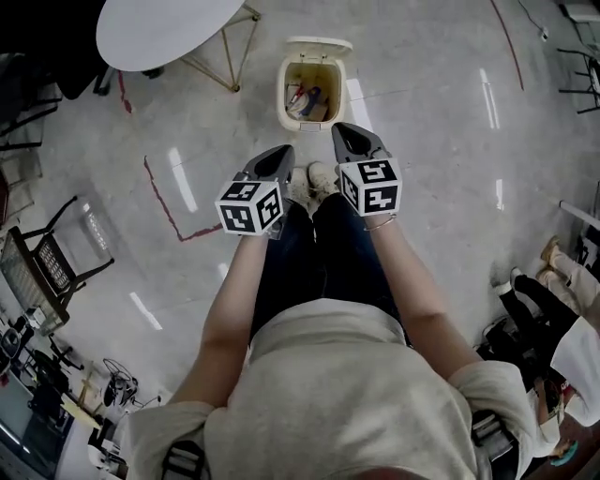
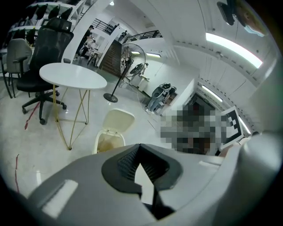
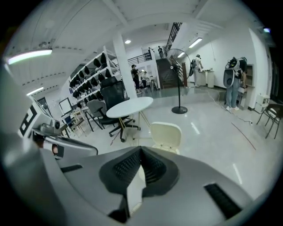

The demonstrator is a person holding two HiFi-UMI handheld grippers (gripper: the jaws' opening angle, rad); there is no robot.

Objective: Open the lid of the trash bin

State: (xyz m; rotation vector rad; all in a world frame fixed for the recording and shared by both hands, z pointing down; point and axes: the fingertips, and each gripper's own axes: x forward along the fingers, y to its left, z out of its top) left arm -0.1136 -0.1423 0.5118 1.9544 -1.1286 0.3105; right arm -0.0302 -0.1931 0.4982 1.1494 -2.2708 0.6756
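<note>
The cream trash bin (image 1: 312, 92) stands on the floor in front of the person's shoes, its lid (image 1: 319, 44) tipped up and back, and some rubbish shows inside. My left gripper (image 1: 282, 151) and right gripper (image 1: 345, 129) hover side by side short of the bin, pointing at it, neither touching it. Both are shut with nothing between the pads. In the left gripper view the bin (image 2: 107, 140) with its raised lid (image 2: 118, 120) lies just beyond the closed left gripper (image 2: 140, 146). The right gripper view shows the upright lid (image 3: 166, 134) past the closed right gripper (image 3: 140, 148).
A round white table (image 1: 164, 28) on thin gold legs stands left of the bin, with a black office chair (image 2: 44, 57) behind it. A black wire chair (image 1: 42, 262) sits at the left. Another person (image 1: 553, 323) stands at the right. A floor fan (image 3: 179, 108) stands farther back.
</note>
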